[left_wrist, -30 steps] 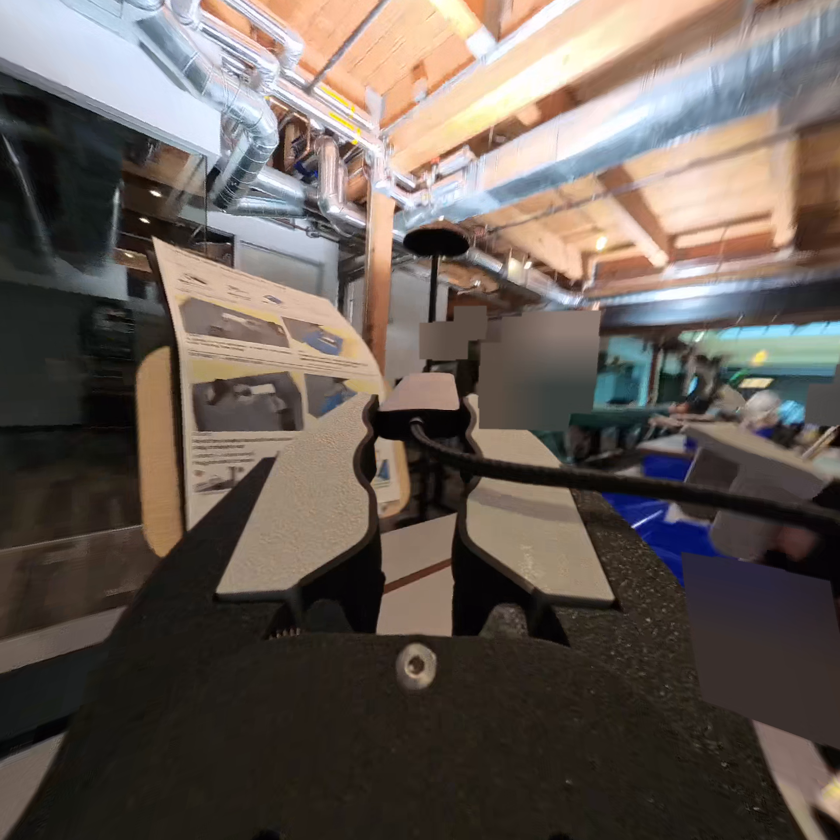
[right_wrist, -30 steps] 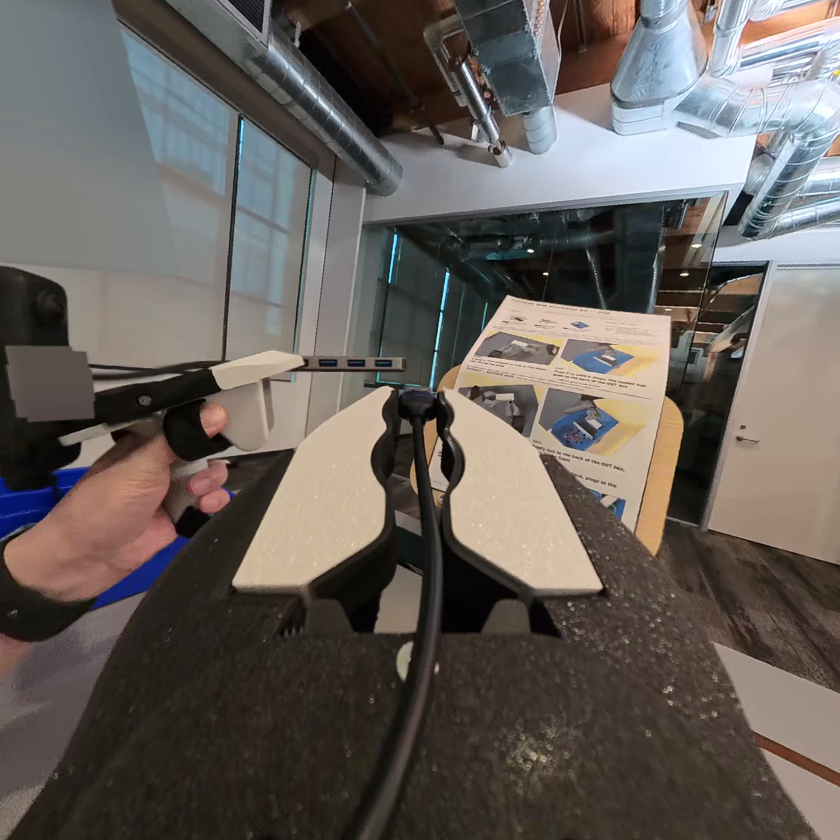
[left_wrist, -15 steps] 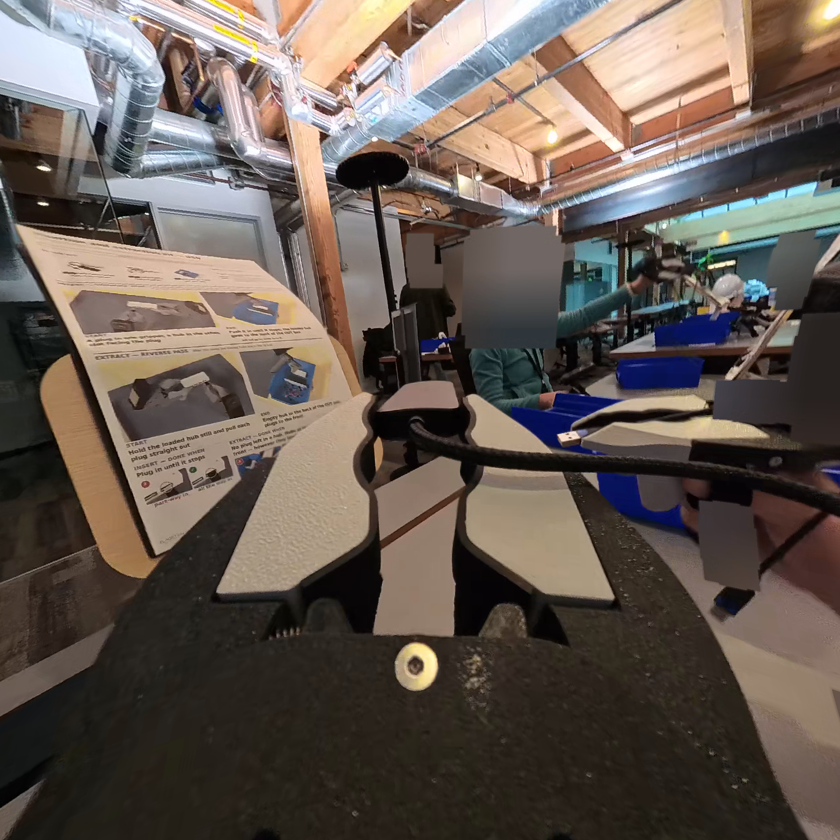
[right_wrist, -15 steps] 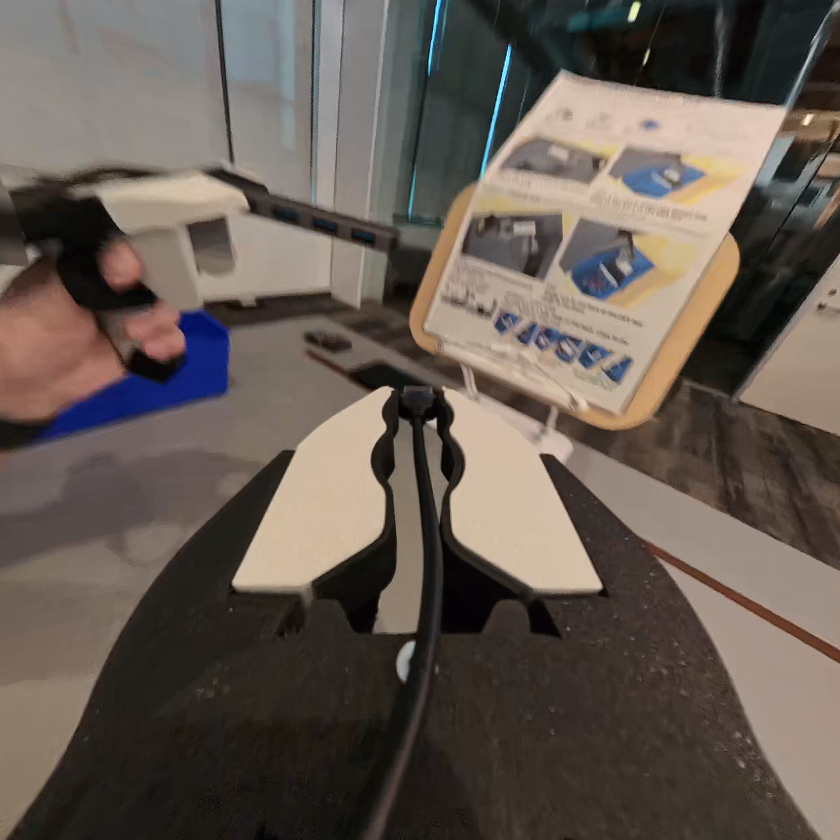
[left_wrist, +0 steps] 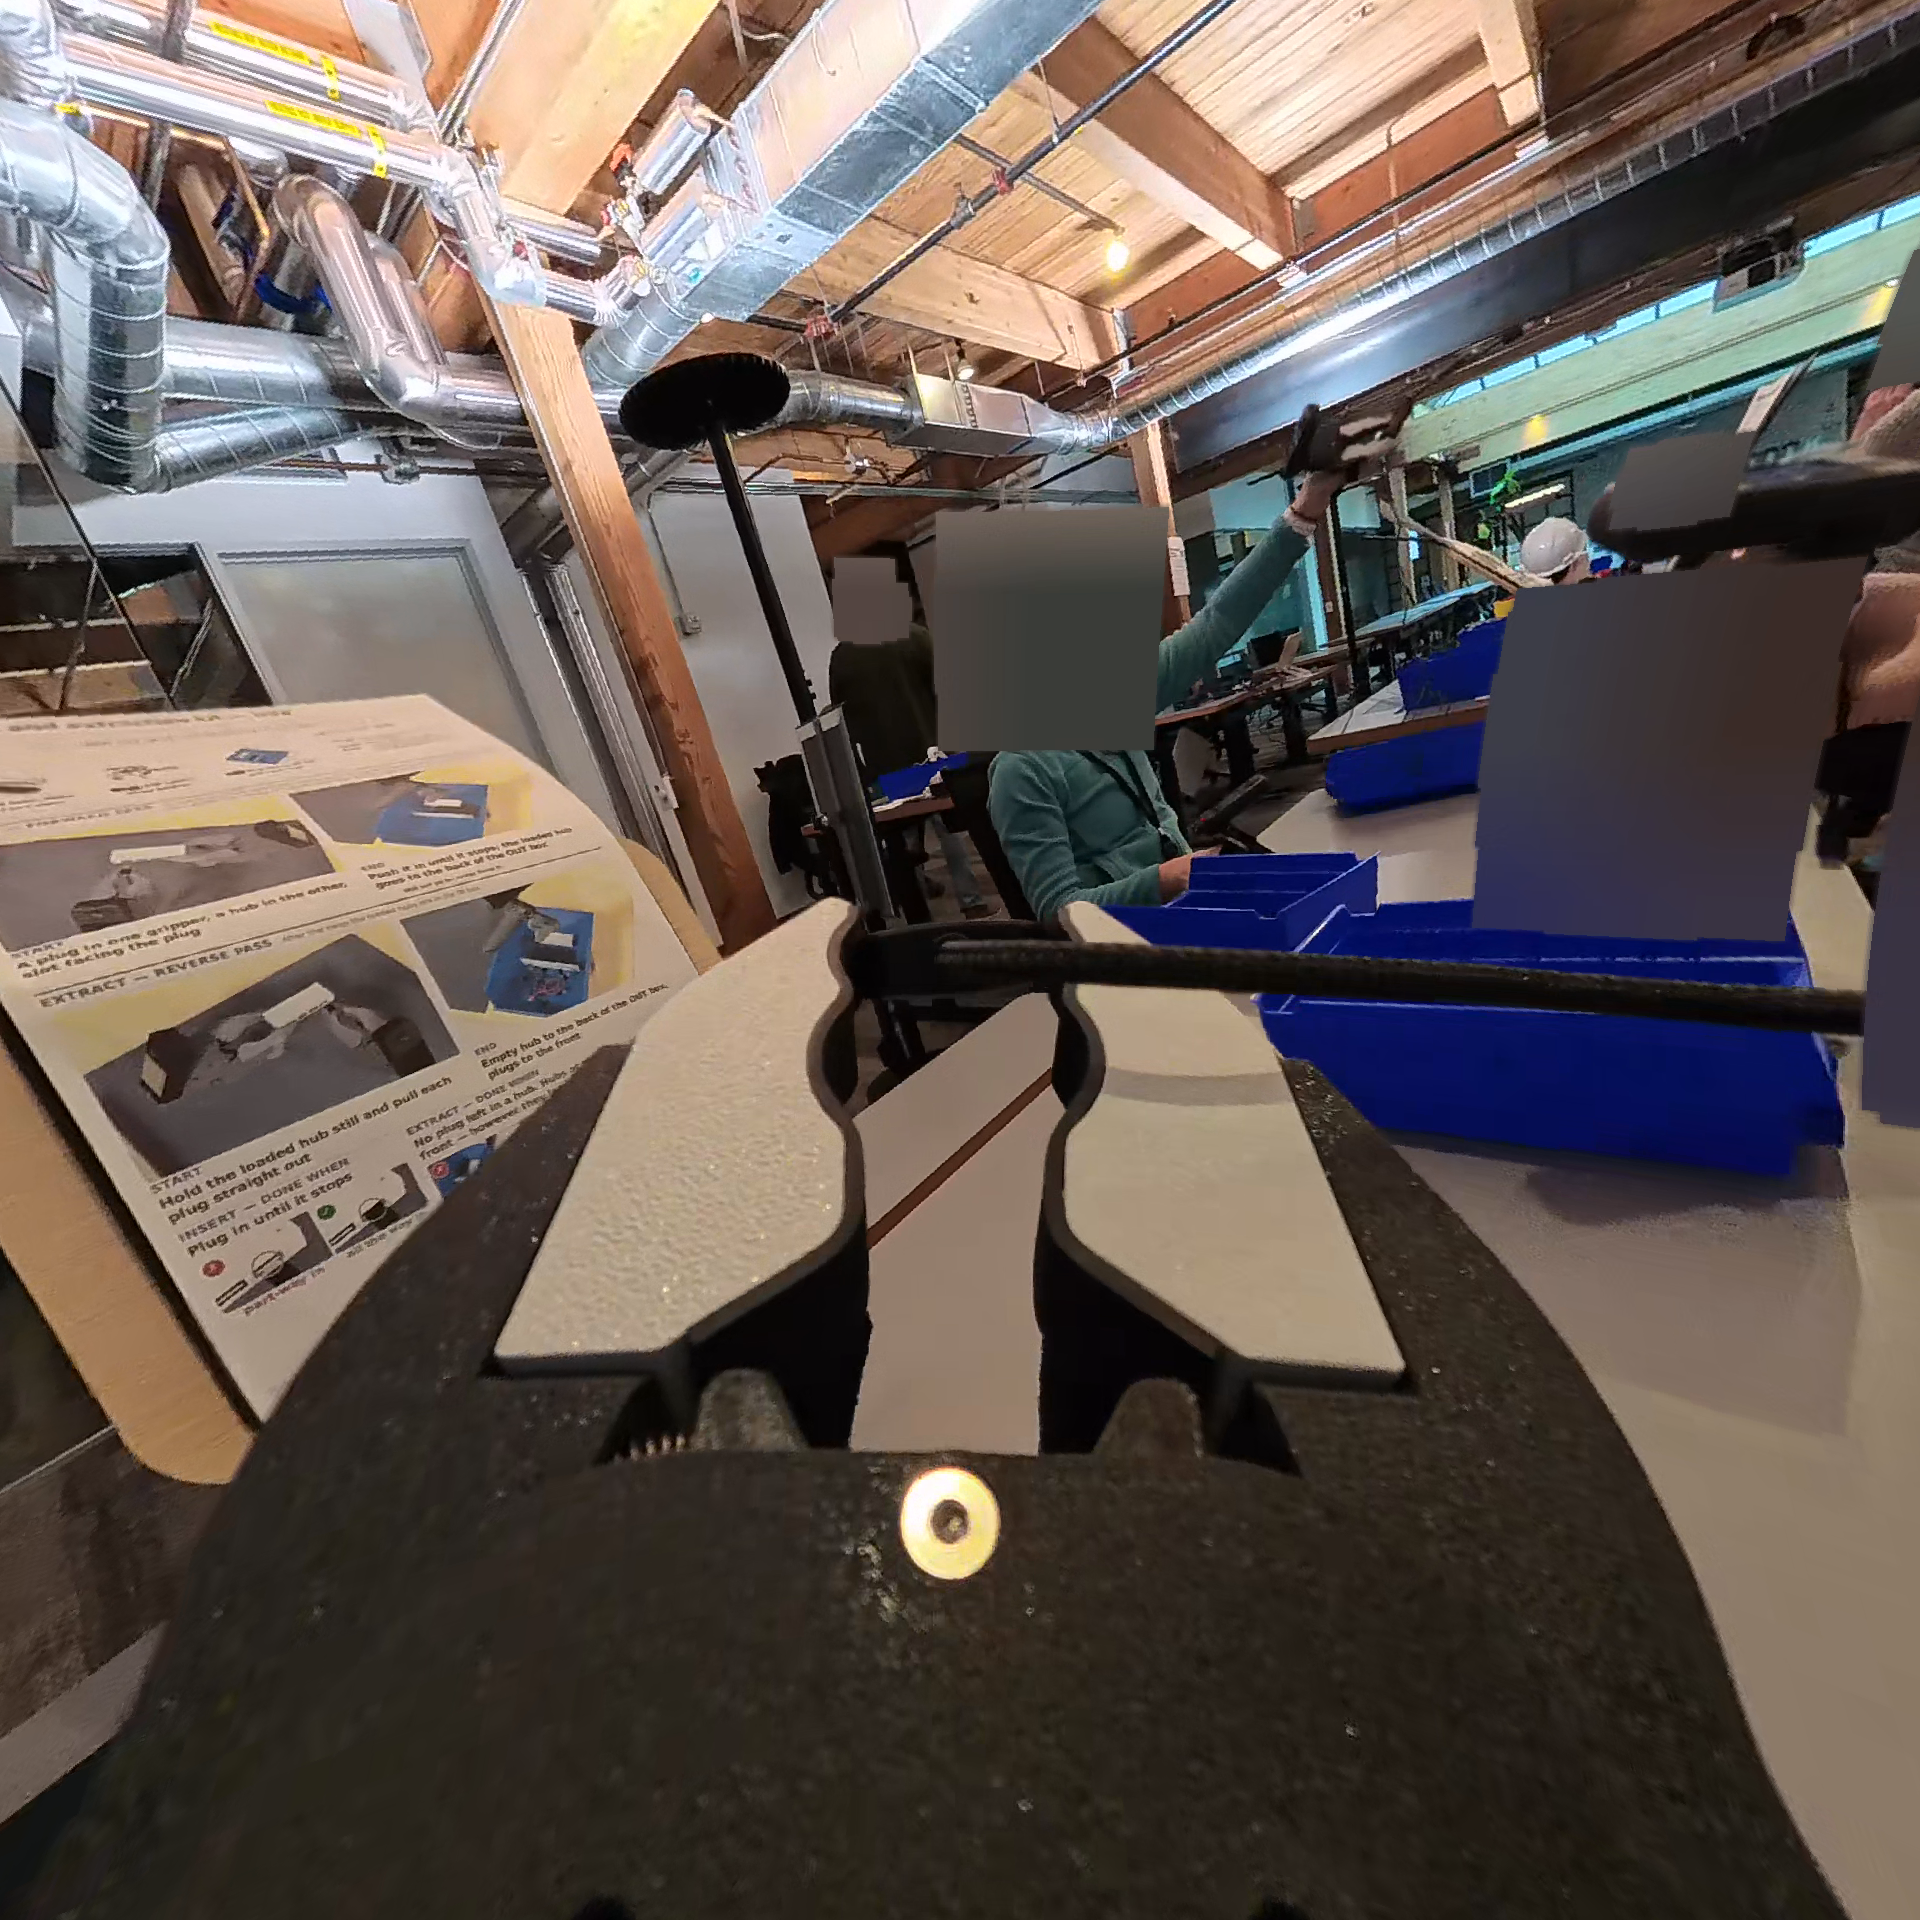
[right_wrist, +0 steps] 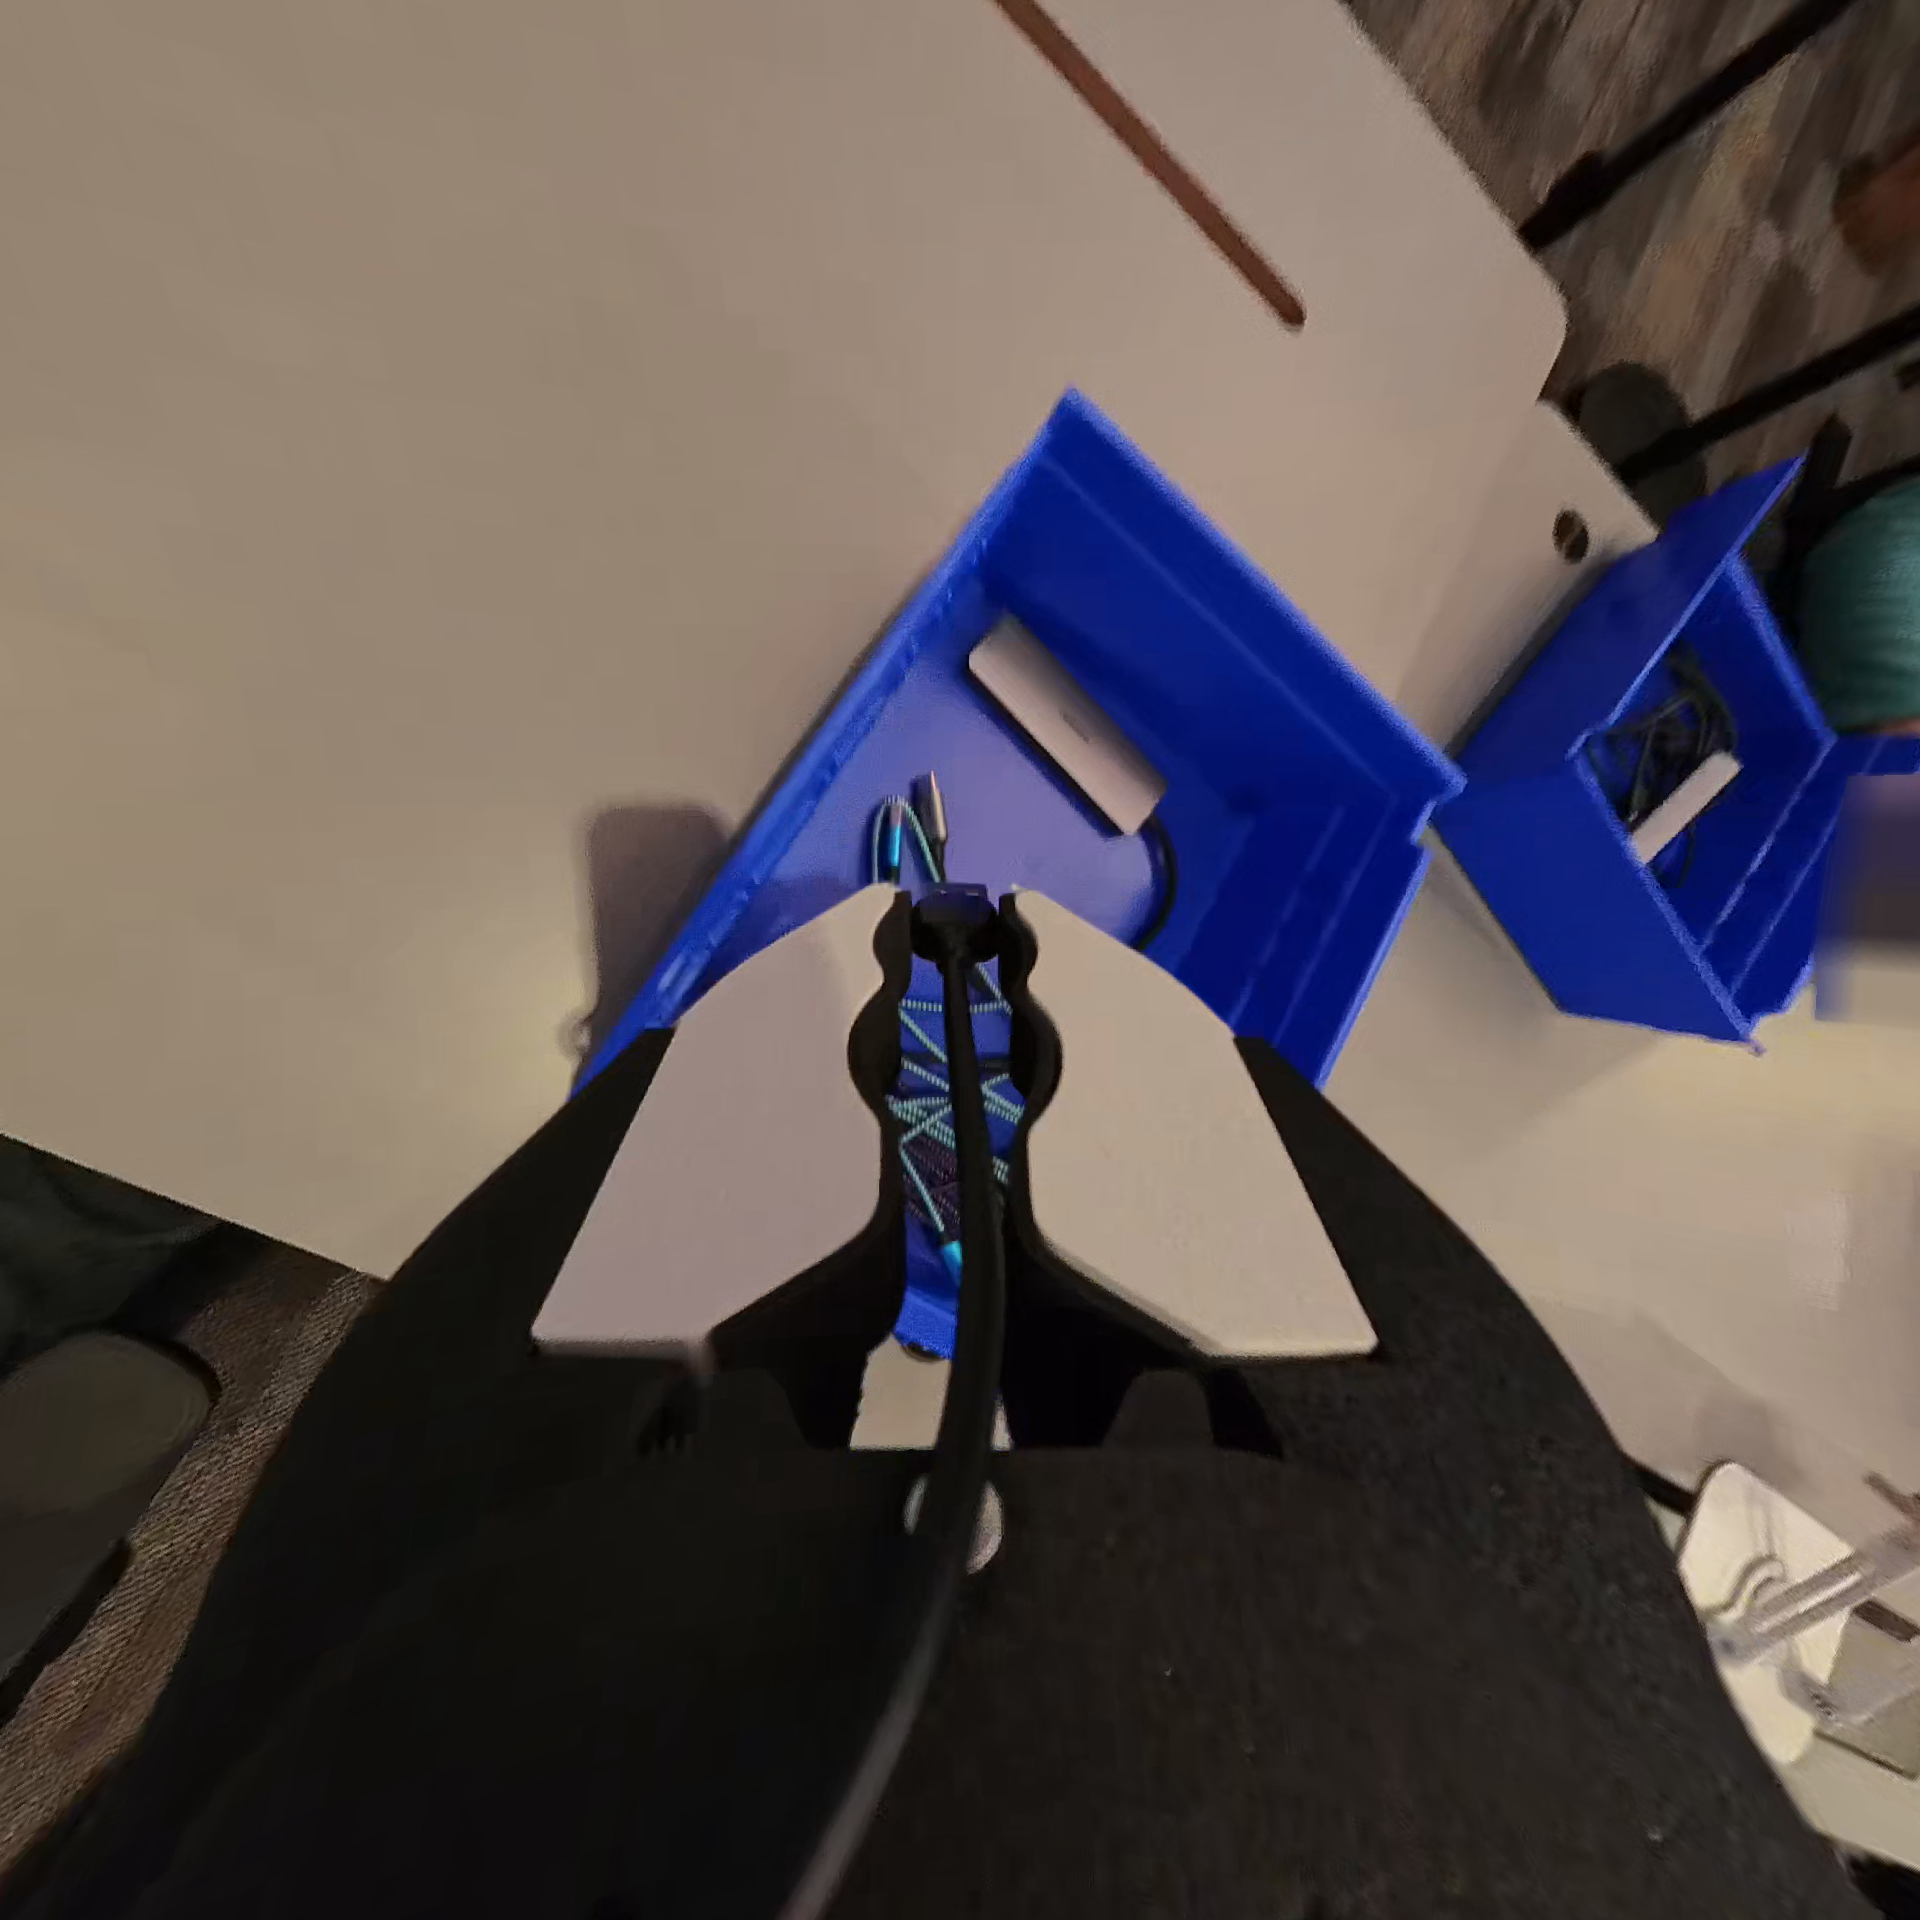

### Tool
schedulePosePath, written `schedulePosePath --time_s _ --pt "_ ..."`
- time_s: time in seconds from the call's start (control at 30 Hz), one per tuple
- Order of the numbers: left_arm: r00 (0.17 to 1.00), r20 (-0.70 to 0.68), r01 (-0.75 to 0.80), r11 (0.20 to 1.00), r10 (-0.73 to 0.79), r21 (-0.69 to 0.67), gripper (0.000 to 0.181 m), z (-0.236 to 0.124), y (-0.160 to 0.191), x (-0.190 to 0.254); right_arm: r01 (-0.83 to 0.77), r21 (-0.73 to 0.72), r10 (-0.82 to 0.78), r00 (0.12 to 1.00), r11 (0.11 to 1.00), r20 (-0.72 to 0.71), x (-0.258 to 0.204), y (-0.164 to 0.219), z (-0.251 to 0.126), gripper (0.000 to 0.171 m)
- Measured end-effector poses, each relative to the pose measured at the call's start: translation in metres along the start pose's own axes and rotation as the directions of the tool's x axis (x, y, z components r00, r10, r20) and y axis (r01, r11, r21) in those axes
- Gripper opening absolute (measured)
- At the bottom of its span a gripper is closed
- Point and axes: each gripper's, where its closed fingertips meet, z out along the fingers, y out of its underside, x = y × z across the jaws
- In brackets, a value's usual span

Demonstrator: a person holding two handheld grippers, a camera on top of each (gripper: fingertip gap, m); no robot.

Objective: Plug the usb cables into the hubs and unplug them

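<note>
In the left wrist view my left gripper [left_wrist: 956, 935] is shut on the dark end of a USB hub [left_wrist: 896, 961] and holds it level above the table. A black braided cable [left_wrist: 1455, 987] runs from the hub off to the right. In the right wrist view my right gripper [right_wrist: 956, 896] is shut on the plug [right_wrist: 951, 916] of a black cable [right_wrist: 966, 1143] and points down into a blue bin [right_wrist: 1195, 582]. A silver hub [right_wrist: 1060, 717] and teal braided cables [right_wrist: 914, 831] lie in that bin.
A second blue bin [right_wrist: 1558, 894] with cables and a hub stands to the right on the white table [right_wrist: 520, 416]. An instruction sheet on a wooden board [left_wrist: 260, 987] stands at the left. Blue bins [left_wrist: 1538, 1060] and a seated person [left_wrist: 1070, 831] are ahead.
My right gripper has swung from level down to point into the blue bin, still holding the plug. My left gripper has turned right with the hub; the sheet has slid left in its view.
</note>
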Motion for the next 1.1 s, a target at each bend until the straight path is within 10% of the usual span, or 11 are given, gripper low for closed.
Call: schedulePosePath --time_s 0.27,0.8,1.1 --pt "1.0 -0.005 -0.002 0.999 0.002 -0.034 0.034 0.008 0.014 0.011 -0.13 -0.035 0.129 0.991 0.991 -0.046 0.021 0.057 0.037 0.016" --pt "0.999 0.028 0.015 0.999 -0.016 0.037 0.033 0.001 0.005 0.004 -0.472 -0.137 0.491 0.817 0.871 0.303 -0.011 0.097 0.086 0.016" --pt "1.0 0.02 -0.002 0.999 0.001 0.037 0.033 0.0 0.002 0.006 -0.498 -0.277 0.555 0.81 0.822 0.189 0.002 0.112 0.089 0.016"
